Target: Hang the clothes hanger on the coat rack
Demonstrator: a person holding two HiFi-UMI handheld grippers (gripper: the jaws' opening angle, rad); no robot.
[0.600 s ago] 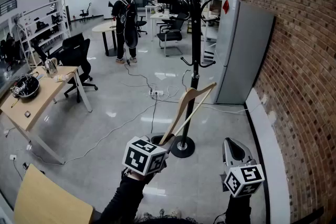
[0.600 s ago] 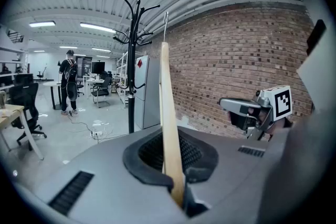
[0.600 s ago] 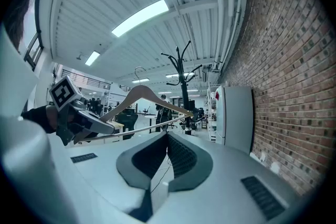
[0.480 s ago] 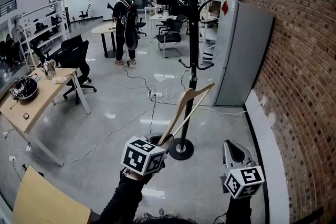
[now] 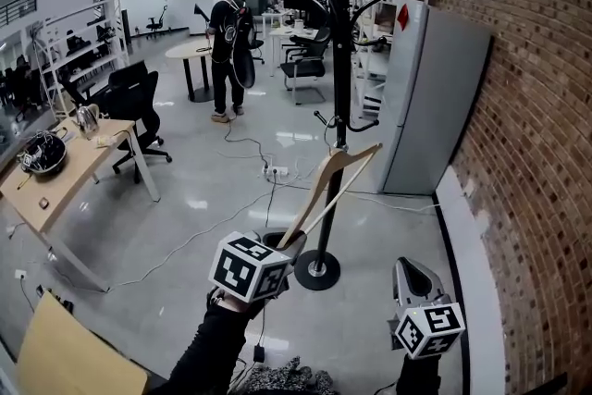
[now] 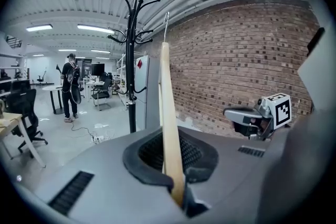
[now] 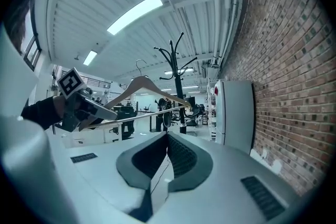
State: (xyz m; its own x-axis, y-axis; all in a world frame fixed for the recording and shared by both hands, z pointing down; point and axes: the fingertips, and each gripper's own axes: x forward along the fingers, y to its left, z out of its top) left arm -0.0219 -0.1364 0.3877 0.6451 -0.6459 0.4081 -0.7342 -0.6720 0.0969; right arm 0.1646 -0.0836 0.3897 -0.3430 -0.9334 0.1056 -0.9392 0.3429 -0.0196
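Head view: left gripper [image 5: 289, 242] carries the wooden clothes hanger [image 5: 328, 185], slanted up toward the coat rack [image 5: 339, 88], just short of its pole. Right gripper [image 5: 407, 271] is low, right of the rack's base.

Left gripper view: jaws pinch one end of the hanger, wire hook uppermost.

Right gripper view: tips meet, nothing between.

Likely needed: lift, turn the hook toward a prong, grip firm.

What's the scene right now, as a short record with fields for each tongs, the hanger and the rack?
Left tongs: shut on one end of the wooden clothes hanger
Right tongs: shut, empty, held low
Hanger state: raised, not yet hung
Coat rack: black, upright, ahead near the brick wall
Background: person standing far off
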